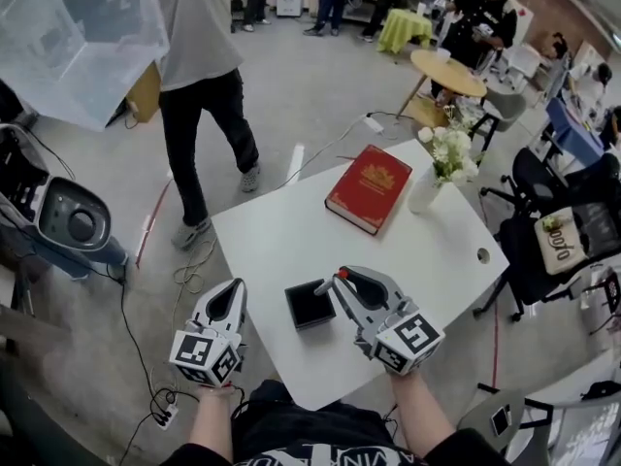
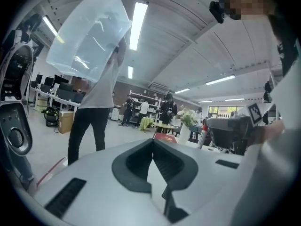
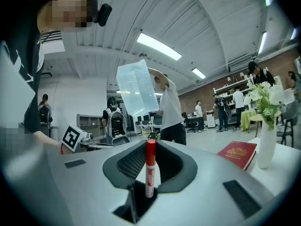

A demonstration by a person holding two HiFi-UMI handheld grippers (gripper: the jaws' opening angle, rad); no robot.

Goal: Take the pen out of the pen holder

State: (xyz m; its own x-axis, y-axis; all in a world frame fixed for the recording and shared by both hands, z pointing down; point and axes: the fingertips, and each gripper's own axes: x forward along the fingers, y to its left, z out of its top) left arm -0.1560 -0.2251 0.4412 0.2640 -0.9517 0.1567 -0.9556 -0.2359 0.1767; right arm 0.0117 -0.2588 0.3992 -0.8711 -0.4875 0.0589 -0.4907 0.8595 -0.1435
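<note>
Between the jaws of the right tool [image 3: 150,146], its own view shows the red pen [image 3: 150,166] clamped upright. The pen's long axis is vertical, with the red cap on top and the white barrel running down into the gap. The head view gives only a red speck of that pen [image 1: 340,275] at the jaw tips. Only this view shows the black pen holder [image 1: 310,305], which stands on the white desk [image 1: 281,236] just left of the right tool [image 1: 342,278]. The pen is outside the holder, near its far right corner. The left tool [image 2: 153,142] has its jaws together on nothing and sits at the desk's near left edge. Farther off lie a red book [image 1: 369,188] and a flower vase [image 1: 424,190]. Beyond them a person [image 1: 206,85] on the floor carries a clear box.
</note>
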